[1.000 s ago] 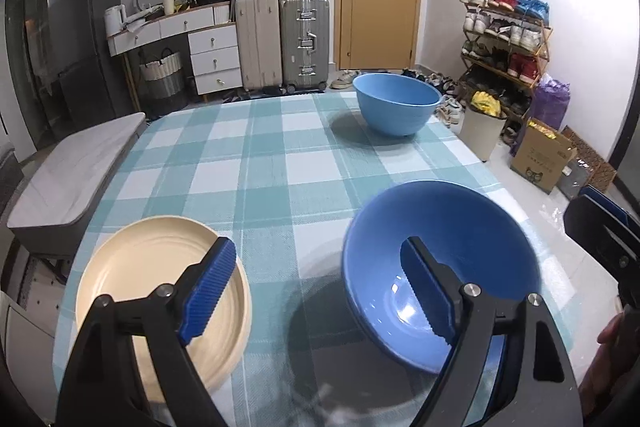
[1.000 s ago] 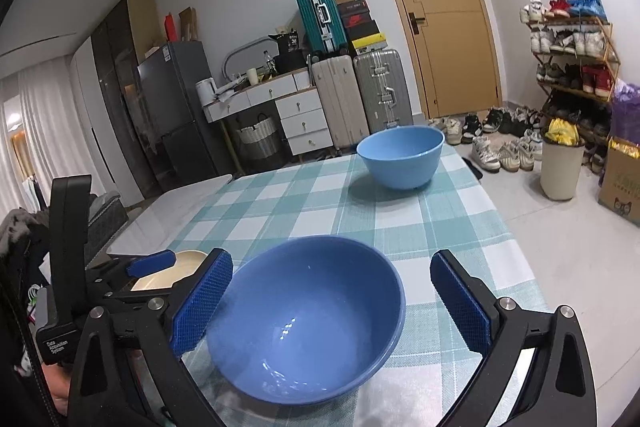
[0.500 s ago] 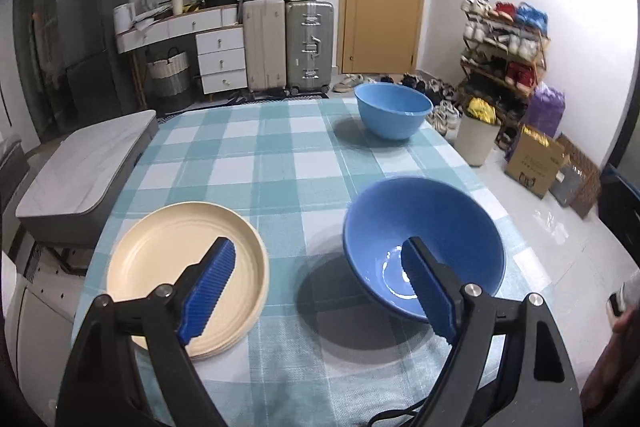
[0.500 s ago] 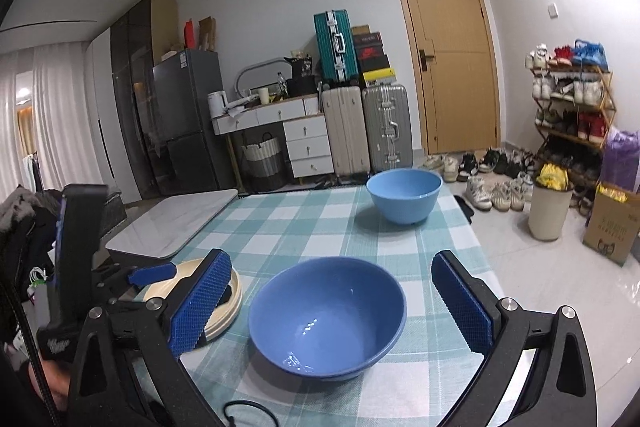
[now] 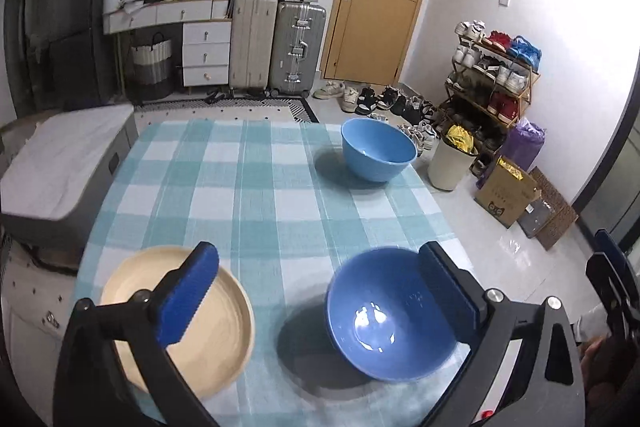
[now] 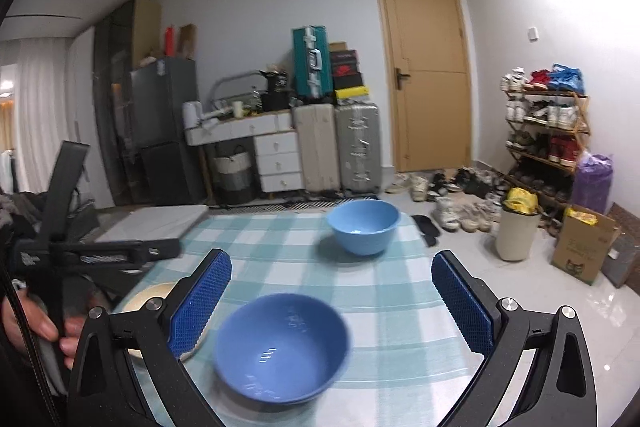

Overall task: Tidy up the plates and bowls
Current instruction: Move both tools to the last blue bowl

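A large blue bowl (image 5: 390, 315) sits on the near right of the checked table; it also shows in the right wrist view (image 6: 280, 345). A cream plate (image 5: 218, 323) lies to its left, partly hidden behind my gripper finger in the right wrist view (image 6: 154, 293). A smaller light blue bowl (image 5: 378, 155) stands at the far right of the table, also in the right wrist view (image 6: 363, 229). My left gripper (image 5: 316, 297) is open and empty, raised above the table's near edge. My right gripper (image 6: 330, 303) is open and empty, raised above the near bowl.
The table carries a teal checked cloth (image 5: 256, 187). A grey bench (image 5: 64, 163) stands along its left side. A bin (image 5: 450, 163), a box (image 5: 506, 187) and a shoe rack (image 5: 492, 83) stand on the floor to the right. Suitcases (image 5: 276, 47) stand by the far wall.
Both grippers have pulled back and up from the table, so the near bowl and plate look smaller. Both stay open and empty. The dishes have not moved.
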The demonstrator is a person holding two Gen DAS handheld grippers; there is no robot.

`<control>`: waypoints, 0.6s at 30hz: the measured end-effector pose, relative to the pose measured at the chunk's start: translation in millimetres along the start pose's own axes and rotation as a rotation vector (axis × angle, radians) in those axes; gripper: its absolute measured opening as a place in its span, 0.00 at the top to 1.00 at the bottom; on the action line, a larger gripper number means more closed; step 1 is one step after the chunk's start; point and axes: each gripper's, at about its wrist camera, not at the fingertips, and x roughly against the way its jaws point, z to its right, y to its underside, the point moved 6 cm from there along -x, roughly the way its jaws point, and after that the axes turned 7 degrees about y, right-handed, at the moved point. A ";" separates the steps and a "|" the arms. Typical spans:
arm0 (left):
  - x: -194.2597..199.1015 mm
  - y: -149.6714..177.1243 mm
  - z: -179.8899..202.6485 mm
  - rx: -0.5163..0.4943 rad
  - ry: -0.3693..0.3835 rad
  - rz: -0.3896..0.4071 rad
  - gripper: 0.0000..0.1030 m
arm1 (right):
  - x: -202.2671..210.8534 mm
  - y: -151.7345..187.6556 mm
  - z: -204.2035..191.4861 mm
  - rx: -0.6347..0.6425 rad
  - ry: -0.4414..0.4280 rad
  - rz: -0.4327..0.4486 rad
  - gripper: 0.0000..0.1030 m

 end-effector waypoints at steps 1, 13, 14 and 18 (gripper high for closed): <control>-2.3 -4.7 -0.9 -0.012 -0.006 0.005 0.02 | -5.4 -2.5 5.6 -0.003 0.010 -0.013 0.01; -112.3 -58.2 -6.1 -0.074 -0.026 -0.227 0.02 | -136.9 -33.6 46.4 0.035 0.042 -0.270 0.01; -123.9 -60.0 -6.5 -0.083 -0.040 -0.256 0.02 | -155.9 -30.2 45.2 0.078 0.051 -0.319 0.01; -161.5 -67.9 -7.9 -0.100 -0.069 -0.317 0.02 | -214.7 -12.0 56.5 0.029 0.012 -0.476 0.01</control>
